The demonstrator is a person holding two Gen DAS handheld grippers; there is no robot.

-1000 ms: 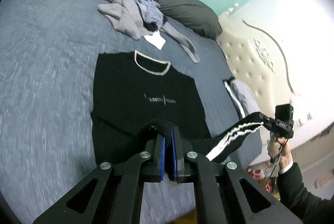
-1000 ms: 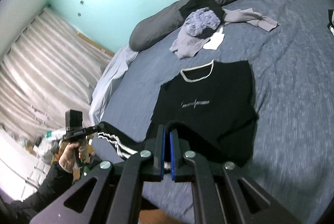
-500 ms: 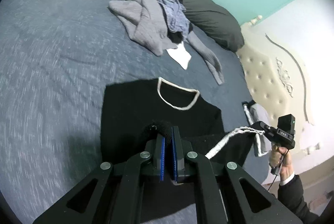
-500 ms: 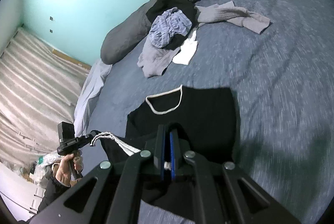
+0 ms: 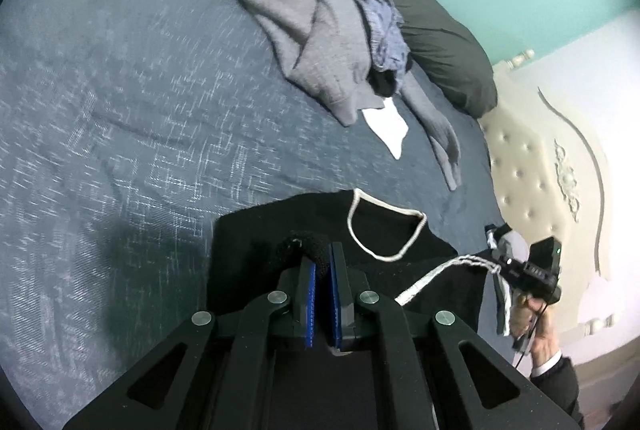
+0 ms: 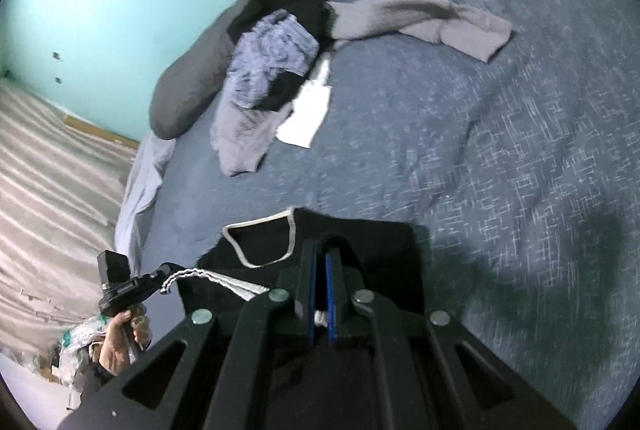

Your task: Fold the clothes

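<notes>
I hold the left gripper (image 5: 323, 262) with jaws clenched on a bunched fold of the black T-shirt (image 5: 256, 250), which lies near the bed's (image 5: 120, 89) near edge, its white-trimmed neckline facing the pillow (image 5: 444, 45). I hold the right gripper (image 6: 320, 258) with jaws clenched on the same shirt's white-striped hem, lifted over the flat part. Farther up the bed, close to the pillow, lies a pile of clothes (image 5: 336, 41), well apart from the shirt.
</notes>
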